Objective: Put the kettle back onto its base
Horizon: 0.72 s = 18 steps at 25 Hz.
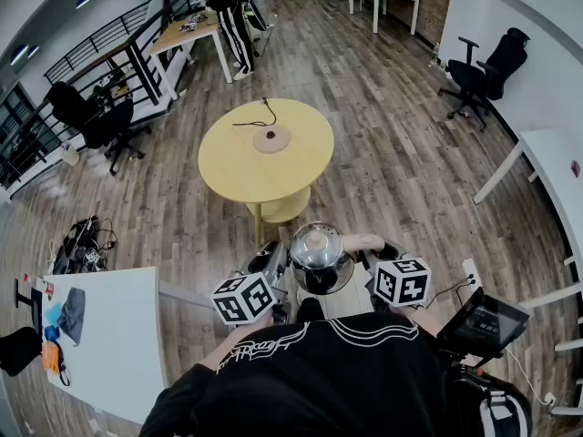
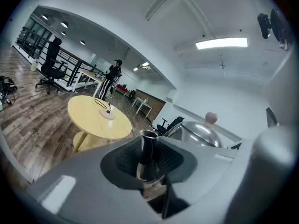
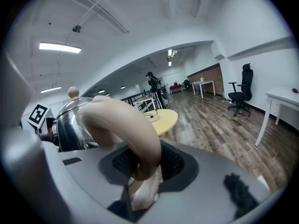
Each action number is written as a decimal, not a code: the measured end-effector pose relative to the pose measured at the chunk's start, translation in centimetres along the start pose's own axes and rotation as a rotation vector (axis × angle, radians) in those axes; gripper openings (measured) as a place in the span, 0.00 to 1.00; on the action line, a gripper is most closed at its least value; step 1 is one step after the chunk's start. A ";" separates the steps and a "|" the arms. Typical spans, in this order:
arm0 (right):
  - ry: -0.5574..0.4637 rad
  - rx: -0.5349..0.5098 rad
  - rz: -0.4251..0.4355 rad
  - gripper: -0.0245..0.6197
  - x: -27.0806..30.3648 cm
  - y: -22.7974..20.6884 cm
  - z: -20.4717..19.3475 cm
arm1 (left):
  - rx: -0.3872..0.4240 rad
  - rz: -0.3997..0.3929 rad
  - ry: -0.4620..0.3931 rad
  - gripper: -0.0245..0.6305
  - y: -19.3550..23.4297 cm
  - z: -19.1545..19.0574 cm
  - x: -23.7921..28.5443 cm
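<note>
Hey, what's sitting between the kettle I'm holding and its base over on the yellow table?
Nothing stands in the way. In the head view, only the bare top of the yellow table lies between the kettle and the base.

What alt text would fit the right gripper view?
The right hand-held gripper clamps the steel kettle by its curved beige handle. Beyond it, a round yellow table carries the kettle's base in an open office.

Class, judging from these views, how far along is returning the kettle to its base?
Done: the kettle is up, the right gripper shut on its handle, the left gripper on its spout. In hand: held in the air short of the yellow table. Left: setting it on the base there.
</note>
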State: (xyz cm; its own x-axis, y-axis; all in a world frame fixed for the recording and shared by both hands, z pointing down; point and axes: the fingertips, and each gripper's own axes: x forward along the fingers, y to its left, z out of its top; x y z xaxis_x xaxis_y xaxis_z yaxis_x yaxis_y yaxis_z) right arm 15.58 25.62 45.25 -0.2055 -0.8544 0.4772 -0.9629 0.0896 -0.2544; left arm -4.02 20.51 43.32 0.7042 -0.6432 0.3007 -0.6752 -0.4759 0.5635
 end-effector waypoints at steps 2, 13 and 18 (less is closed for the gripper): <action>-0.004 -0.004 0.004 0.22 3.1 -0.5 1.3 | 0.007 -0.001 -0.004 0.16 1.8 1.7 2.5; 0.032 -0.036 0.036 0.22 20.7 -1.8 9.4 | -0.016 0.028 -0.012 0.16 12.6 11.7 14.4; 0.017 -0.064 0.059 0.22 26.5 -2.1 13.4 | 0.003 0.028 -0.027 0.16 15.4 16.3 18.3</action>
State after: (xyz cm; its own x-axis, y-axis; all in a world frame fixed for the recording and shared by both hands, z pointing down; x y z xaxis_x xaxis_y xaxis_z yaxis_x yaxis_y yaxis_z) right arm 14.47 -4.06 47.13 -0.2645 -0.8378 0.4776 -0.9582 0.1725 -0.2282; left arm -5.15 -8.36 44.97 0.6793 -0.6718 0.2954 -0.6950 -0.4596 0.5530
